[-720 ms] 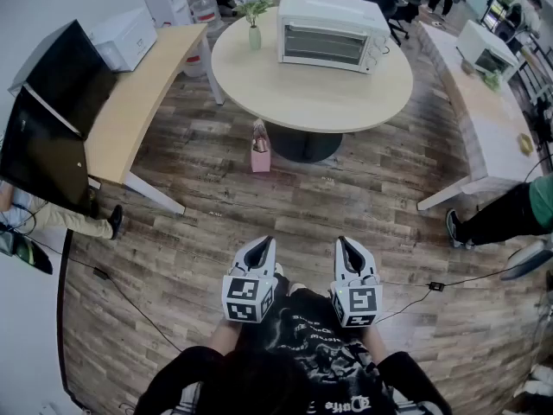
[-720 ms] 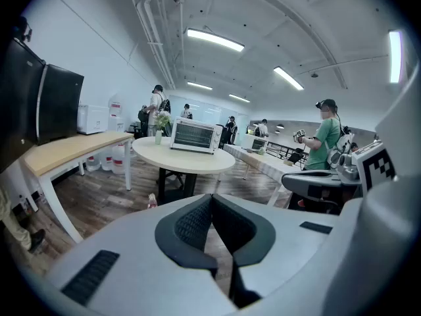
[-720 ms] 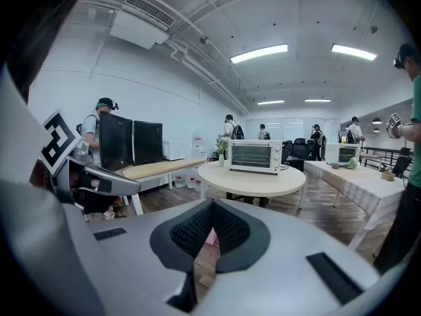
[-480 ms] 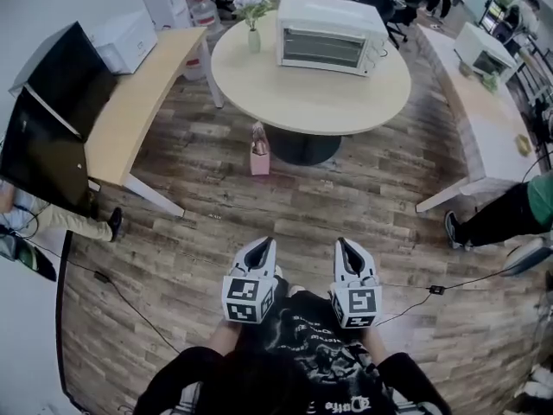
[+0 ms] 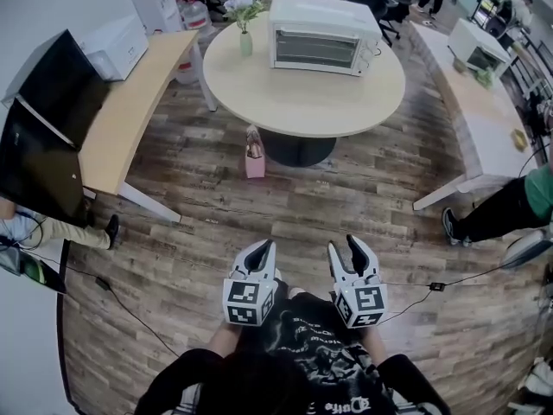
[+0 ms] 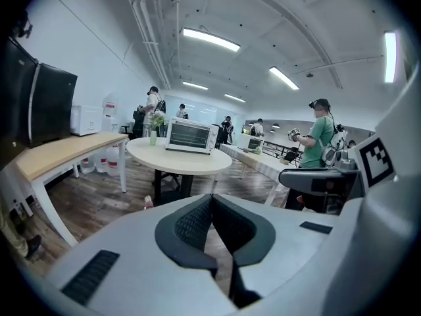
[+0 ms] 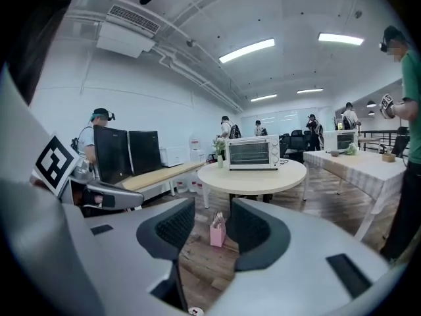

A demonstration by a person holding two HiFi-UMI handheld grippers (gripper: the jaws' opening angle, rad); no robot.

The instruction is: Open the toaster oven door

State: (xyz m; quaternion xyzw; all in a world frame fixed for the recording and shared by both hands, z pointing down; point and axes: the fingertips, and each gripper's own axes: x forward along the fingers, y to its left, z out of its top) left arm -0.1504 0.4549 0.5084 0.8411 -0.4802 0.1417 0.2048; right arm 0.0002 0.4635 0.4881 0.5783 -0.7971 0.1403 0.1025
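Bright overhead strip lights (image 6: 210, 39), soft shadows, heavy fisheye curving, dark vignetted corners

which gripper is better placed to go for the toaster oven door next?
Right, probably. The right gripper has its jaws apart and empty; the left gripper has them together. Both are far from the toaster oven on the round table.

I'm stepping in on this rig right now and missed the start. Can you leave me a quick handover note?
Grippers: left claw shut, empty; right claw open, empty. Both are low, close to the person's body.
Things: toaster oven stands on the round table across the wooden floor, its door closed.
Done: nothing yet.
Left: walk up, take hold of the door, swing it open.
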